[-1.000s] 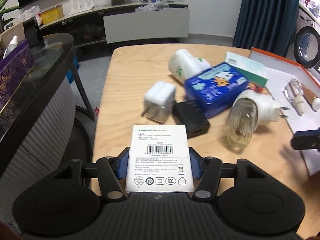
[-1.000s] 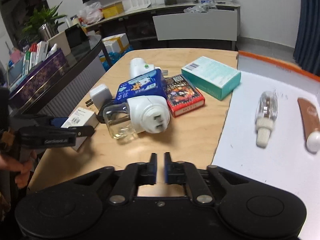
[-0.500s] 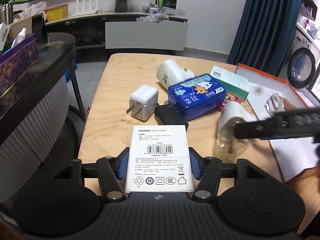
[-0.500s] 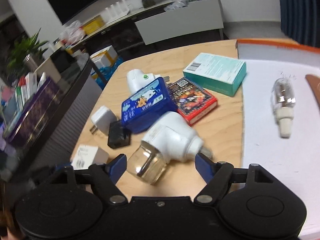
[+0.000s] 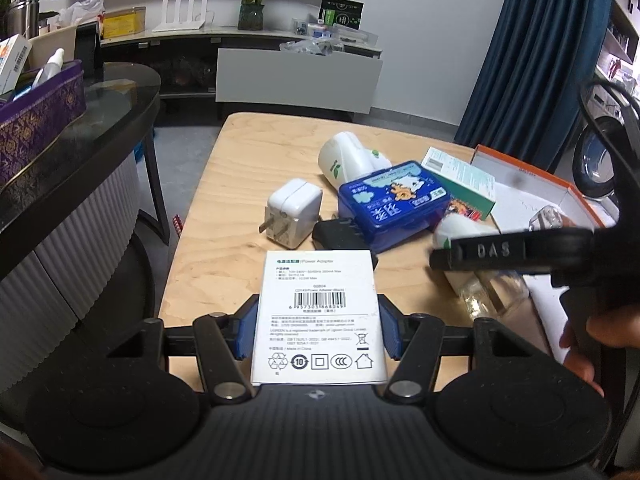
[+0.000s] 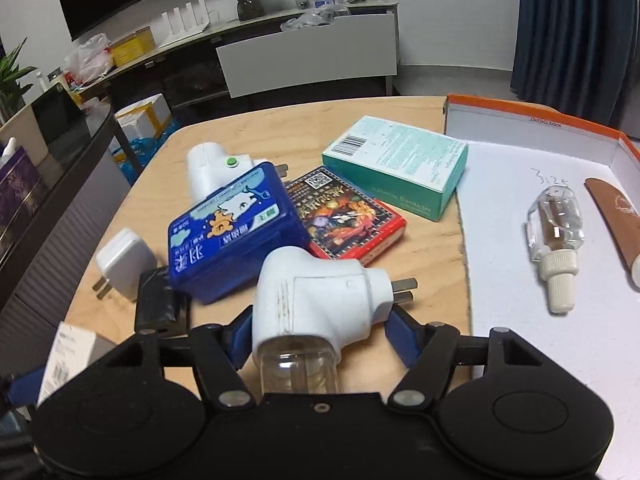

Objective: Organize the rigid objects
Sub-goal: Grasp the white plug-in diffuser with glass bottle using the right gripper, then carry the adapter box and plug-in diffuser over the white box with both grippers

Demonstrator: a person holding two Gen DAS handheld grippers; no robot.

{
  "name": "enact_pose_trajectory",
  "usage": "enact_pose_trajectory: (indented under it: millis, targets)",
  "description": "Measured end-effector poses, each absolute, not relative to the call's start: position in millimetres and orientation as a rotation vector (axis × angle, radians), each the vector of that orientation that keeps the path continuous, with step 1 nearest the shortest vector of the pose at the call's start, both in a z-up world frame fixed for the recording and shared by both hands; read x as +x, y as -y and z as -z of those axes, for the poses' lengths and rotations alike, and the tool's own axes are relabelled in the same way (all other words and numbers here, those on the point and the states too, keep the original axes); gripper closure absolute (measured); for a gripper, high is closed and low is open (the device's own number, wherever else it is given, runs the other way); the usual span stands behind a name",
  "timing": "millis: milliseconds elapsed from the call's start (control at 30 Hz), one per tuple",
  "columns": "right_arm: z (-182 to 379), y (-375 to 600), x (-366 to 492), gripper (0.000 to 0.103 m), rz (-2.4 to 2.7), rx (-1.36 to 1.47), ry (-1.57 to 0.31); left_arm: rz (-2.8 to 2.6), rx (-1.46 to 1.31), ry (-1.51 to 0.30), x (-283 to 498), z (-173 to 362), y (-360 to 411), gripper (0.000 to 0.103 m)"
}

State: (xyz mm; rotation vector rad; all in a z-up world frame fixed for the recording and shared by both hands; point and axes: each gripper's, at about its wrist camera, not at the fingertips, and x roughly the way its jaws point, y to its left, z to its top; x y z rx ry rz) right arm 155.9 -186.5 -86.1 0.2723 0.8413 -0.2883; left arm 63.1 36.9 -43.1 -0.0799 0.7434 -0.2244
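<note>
My left gripper (image 5: 318, 330) is shut on a white power adapter box (image 5: 320, 304), held label-up above the near edge of the wooden table (image 5: 240, 168). A white plug-in vaporizer with a clear bottle (image 6: 320, 296) lies on the table between the jaws of my right gripper (image 6: 320, 332). Those jaws are closing: the left pad is at the body's side, and a small gap shows at the right pad. In the left wrist view the right gripper (image 5: 512, 250) reaches in from the right over the vaporizer (image 5: 492, 296), with a hand behind it.
Beyond the vaporizer lie a blue plastic case (image 6: 232, 232), a red card deck (image 6: 348, 216), a teal carton (image 6: 396, 164), a second white vaporizer (image 6: 212, 164), a white charger (image 6: 124, 264) and a black adapter (image 6: 160, 308). An orange-rimmed white tray (image 6: 520, 120) on the right holds a clear refill bottle (image 6: 554, 232) and a brown tube (image 6: 616, 216).
My right gripper went from shut to wide open and moved forward and down until its jaws straddle the vaporizer. My left gripper kept hold of the adapter box.
</note>
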Motion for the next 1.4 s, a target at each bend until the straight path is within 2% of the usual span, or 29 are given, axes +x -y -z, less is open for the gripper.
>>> enact_pose_trajectory:
  millis: [300,733,1067,1400]
  targets:
    - [41.1,197.5,111.3,0.023,0.287,0.209,-0.733,0.224,-0.086,-0.67,50.2,13.2,-13.1,0.043]
    - [-21.4,255.0,16.4,0.023,0.453,0.217,-0.598,0.321,-0.053,-0.6,35.8,-34.9,69.6,0.043]
    - [-33.8,309.2,-44.0,0.023,0.59,0.246,-0.546,0.47,0.005,-0.554,43.3,-51.9,144.2,0.043]
    - [-20.5,329.2,-63.2,0.023,0.579,0.272,-0.55,0.454,-0.018,-0.566,41.7,-40.1,158.9,0.043]
